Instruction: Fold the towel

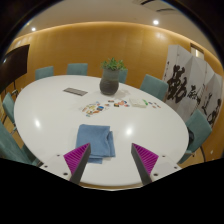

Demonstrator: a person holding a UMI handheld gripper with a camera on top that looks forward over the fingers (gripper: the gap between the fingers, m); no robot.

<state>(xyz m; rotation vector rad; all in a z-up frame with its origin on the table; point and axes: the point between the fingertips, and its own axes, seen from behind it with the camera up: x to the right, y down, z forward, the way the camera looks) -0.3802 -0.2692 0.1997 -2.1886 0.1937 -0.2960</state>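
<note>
A blue towel (96, 139) lies folded on the white oval table (55, 115), near its front edge. My gripper (111, 158) hovers above the table edge with its fingers wide apart and nothing between them. The left pink pad (77, 156) sits just at the towel's near left corner. The right pad (146, 156) is over bare table to the towel's right.
A potted plant (111, 77) stands at the table's far middle. Small cards and objects (132, 101) lie to its right, and a dark flat item (75, 91) to its left. Teal chairs (153, 86) ring the table. Calligraphy panels (190, 82) stand at the right.
</note>
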